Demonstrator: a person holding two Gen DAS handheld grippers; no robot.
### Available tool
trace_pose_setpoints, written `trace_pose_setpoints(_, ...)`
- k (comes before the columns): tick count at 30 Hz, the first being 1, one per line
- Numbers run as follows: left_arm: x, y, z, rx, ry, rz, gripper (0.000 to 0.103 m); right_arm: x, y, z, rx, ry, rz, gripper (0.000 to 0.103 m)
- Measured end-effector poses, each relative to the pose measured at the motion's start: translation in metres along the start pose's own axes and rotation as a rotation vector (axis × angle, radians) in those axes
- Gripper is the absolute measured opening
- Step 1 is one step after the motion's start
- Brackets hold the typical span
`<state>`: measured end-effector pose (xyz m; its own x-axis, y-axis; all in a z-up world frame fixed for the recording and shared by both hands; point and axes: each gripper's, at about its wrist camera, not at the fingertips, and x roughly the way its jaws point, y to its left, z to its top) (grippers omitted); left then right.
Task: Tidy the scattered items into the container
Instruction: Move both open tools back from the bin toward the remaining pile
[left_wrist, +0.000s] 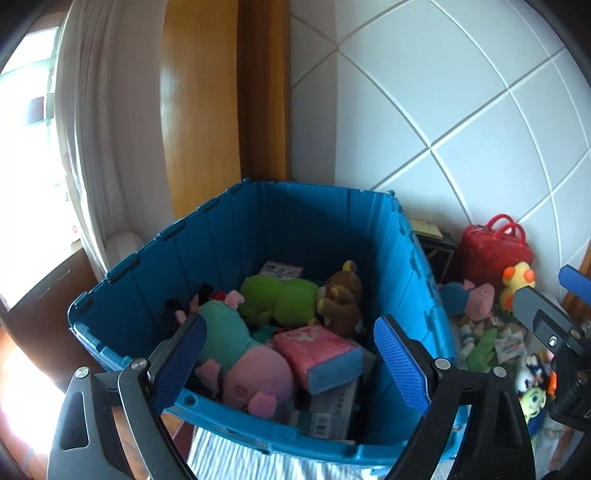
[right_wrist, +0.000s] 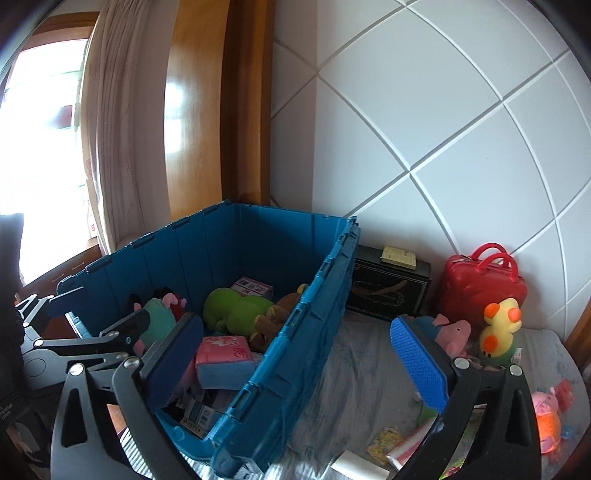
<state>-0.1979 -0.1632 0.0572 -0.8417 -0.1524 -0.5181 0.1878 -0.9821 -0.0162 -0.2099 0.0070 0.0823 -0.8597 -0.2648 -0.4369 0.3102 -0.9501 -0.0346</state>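
Note:
A blue plastic crate stands on a bed and holds a pink pig plush, a green frog plush, a brown bear, a pink tissue pack and boxes. My left gripper is open and empty above the crate's near side. My right gripper is open and empty, over the crate's right wall. Scattered items lie right of the crate: a pig plush, a yellow duck, an orange-and-pink plush and small packets.
A red toy suitcase and a black box stand against the white tiled wall. A wooden frame and curtain are behind the crate. The right gripper shows at the left wrist view's right edge.

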Motion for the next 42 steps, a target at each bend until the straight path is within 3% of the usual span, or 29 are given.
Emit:
trace_pose_setpoints(7, -0.026, -0.078, 0.001, 0.068, -0.051, -0.117, 0.097, -0.043, -0.07, -0.023, 0.067, -0.018, -0.116, 0.103)
trace_pose_setpoints(14, -0.034, -0.181, -0.025, 0.163, -0.016, -0.23, 0.098, -0.077, -0.168, -0.066, 0.159, 0.022, -0.246, 0.103)
trace_pose_setpoints(18, -0.012, -0.227, -0.051, 0.198, 0.07, -0.245, 0.098, -0.078, -0.221, -0.096, 0.199, 0.096, -0.296, 0.103)
trace_pose_setpoints(22, 0.027, -0.253, -0.088, 0.223, 0.203, -0.206, 0.098, -0.067, -0.262, -0.129, 0.254, 0.177, -0.309, 0.103)
trace_pose_setpoints(27, 0.082, -0.263, -0.138, 0.219, 0.373, -0.148, 0.098, -0.04, -0.282, -0.171, 0.293, 0.29, -0.279, 0.103)
trace_pose_setpoints(32, 0.114, -0.261, -0.189, 0.226, 0.478, -0.116, 0.097, 0.002, -0.285, -0.213, 0.333, 0.406, -0.22, 0.103)
trace_pose_setpoints(36, 0.135, -0.252, -0.223, 0.255, 0.551, -0.083, 0.078, 0.034, -0.282, -0.239, 0.351, 0.476, -0.162, 0.103)
trace_pose_setpoints(38, 0.146, -0.244, -0.235, 0.261, 0.598, -0.06, 0.059, 0.047, -0.278, -0.244, 0.35, 0.49, -0.154, 0.103)
trace_pose_setpoints(40, 0.158, -0.237, -0.245, 0.256, 0.637, -0.037, 0.047, 0.059, -0.275, -0.247, 0.351, 0.495, -0.153, 0.103)
trace_pose_setpoints(42, 0.168, -0.23, -0.252, 0.255, 0.66, -0.008, 0.043, 0.07, -0.277, -0.248, 0.36, 0.5, -0.167, 0.103)
